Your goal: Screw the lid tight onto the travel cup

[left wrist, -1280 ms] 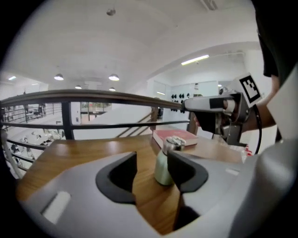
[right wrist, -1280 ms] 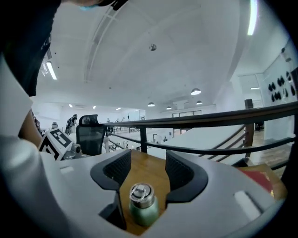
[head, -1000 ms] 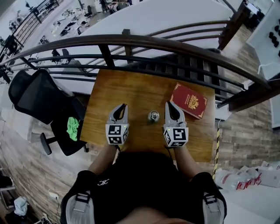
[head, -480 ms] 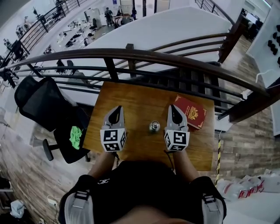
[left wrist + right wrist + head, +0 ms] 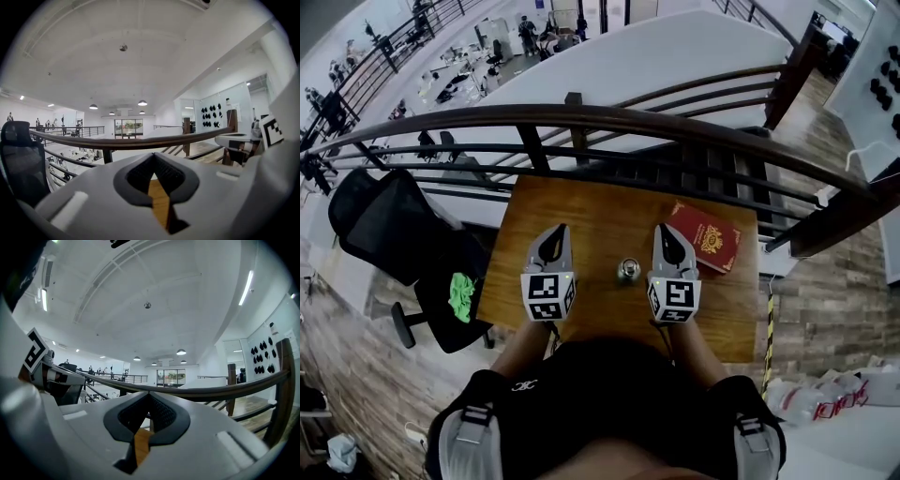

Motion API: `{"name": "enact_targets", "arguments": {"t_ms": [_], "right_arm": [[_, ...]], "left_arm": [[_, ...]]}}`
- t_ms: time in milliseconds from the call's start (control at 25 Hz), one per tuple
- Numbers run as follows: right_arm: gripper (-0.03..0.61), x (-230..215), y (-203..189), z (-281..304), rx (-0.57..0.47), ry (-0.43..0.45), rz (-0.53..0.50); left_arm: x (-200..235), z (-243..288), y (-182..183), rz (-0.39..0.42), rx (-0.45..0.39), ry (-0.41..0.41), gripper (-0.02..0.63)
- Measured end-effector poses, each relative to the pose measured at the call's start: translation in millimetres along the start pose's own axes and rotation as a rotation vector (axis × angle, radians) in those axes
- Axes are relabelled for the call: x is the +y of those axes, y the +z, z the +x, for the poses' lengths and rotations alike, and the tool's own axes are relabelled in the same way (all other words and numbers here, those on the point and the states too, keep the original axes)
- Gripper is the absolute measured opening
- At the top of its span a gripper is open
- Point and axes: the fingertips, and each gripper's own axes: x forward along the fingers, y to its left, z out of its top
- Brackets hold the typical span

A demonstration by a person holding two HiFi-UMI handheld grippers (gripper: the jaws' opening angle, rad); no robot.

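Note:
The travel cup (image 5: 629,270) stands upright on the wooden table (image 5: 591,211), seen from above as a small shiny metal round. It sits between my two grippers, touching neither. My left gripper (image 5: 560,229) rests to the cup's left with its jaws shut on nothing. To the cup's right is my right gripper (image 5: 662,228), likewise shut and empty. In the left gripper view the left gripper (image 5: 153,157) shows closed jaws with only table wood under them. The right gripper view shows the same for the right gripper (image 5: 149,395). Neither gripper view shows the cup.
A red booklet (image 5: 708,237) lies at the table's far right corner. A dark curved railing (image 5: 609,117) runs just beyond the table's far edge. A black office chair (image 5: 389,234) with a green cloth (image 5: 461,295) stands left of the table.
Both grippers stay on either side of the cup; the left one has shifted slightly. The head camera has moved a little.

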Motion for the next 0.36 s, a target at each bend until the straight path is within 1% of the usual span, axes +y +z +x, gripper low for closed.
{"name": "enact_targets", "arguments": {"t_ms": [160, 360], "right_arm": [[0.003, 2.6, -0.2, 0.9, 0.002, 0.003, -0.001], [0.003, 8.0, 0.1, 0.6, 0.006, 0.007, -0.006]], "left_arm": [[-1.0, 1.1, 2.9, 0.005, -0.013, -0.008, 0.054], [4.8, -0.5, 1.2, -0.021, -0.012, -0.008, 0.054]]}}
